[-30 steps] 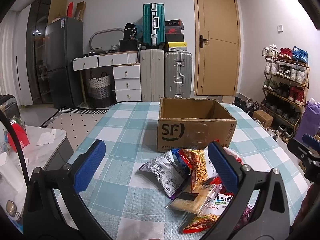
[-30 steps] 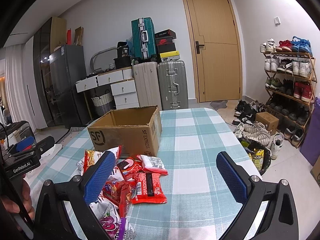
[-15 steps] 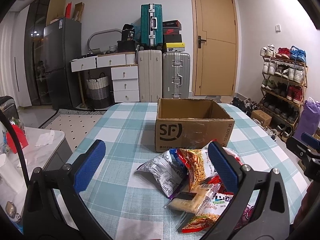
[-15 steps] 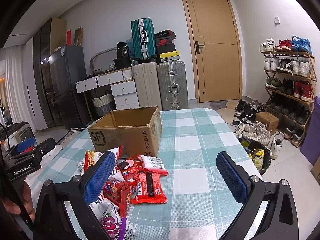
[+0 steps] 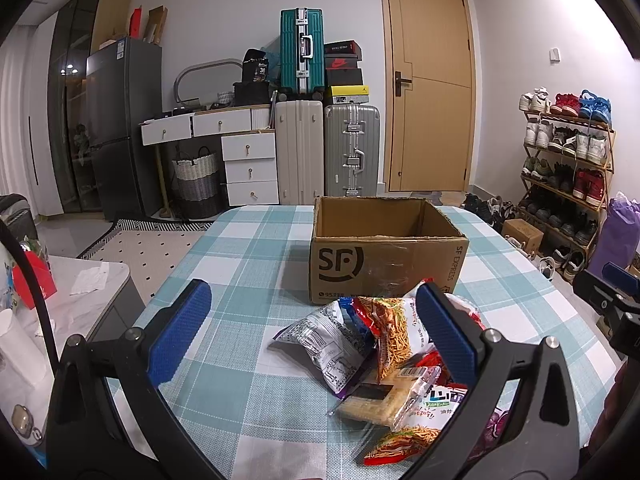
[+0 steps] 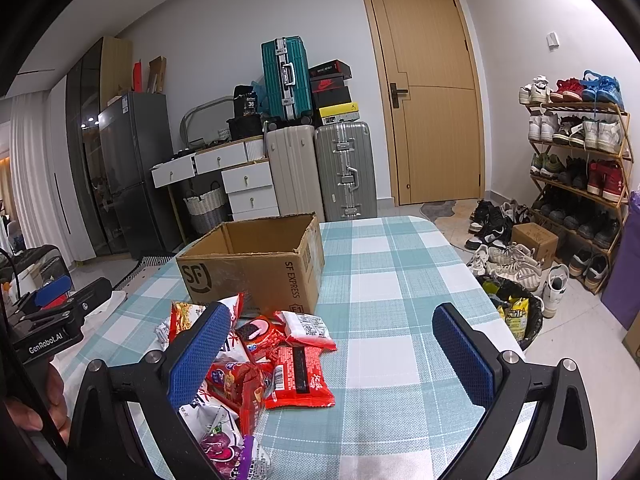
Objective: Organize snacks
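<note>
Checked teal tablecloth (image 5: 240,248) carries loose snack packets (image 6: 280,352) before 2 wide-open, empty grippers (image 5: 308,336) (image 6: 332,356), so a careless grab risks pinching several slippery wrappers short of the open brown cardboard box (image 5: 384,264).

door (image 5: 428,92): tan wood, shut, dark handle on its left edge
suitcases (image 5: 328,148): cream and silver upright side by side, teal one on top
shoeboxes (image 5: 344,68): stacked beside the teal case
drawers (image 5: 248,160): white, left of the cream case
basket (image 5: 196,176): woven, under the desk
fridge (image 5: 120,128): dark, far left
shoe rack (image 6: 576,152): right wall, full
</note>
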### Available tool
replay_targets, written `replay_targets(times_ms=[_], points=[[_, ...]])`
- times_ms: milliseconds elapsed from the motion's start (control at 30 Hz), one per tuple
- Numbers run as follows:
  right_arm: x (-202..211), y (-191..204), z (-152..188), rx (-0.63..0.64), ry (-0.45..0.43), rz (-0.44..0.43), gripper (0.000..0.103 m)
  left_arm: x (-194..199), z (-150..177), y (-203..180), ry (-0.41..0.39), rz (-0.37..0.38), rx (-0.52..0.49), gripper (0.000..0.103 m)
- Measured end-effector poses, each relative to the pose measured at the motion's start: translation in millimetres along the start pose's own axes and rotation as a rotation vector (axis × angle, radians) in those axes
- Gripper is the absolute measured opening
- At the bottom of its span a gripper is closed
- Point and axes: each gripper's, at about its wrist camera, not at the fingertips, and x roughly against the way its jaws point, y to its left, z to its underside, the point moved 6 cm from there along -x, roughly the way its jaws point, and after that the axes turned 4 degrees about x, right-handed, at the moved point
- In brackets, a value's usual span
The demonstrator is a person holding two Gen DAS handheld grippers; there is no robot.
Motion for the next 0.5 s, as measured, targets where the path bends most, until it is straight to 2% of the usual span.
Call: replay_targets(times_ms=[500], points=[[0.7, 2.8, 0.6, -0.003, -0.002, 0.006, 0.103, 0.3, -1.4, 1.4, 0.009, 0.03, 0.028, 0.102]])
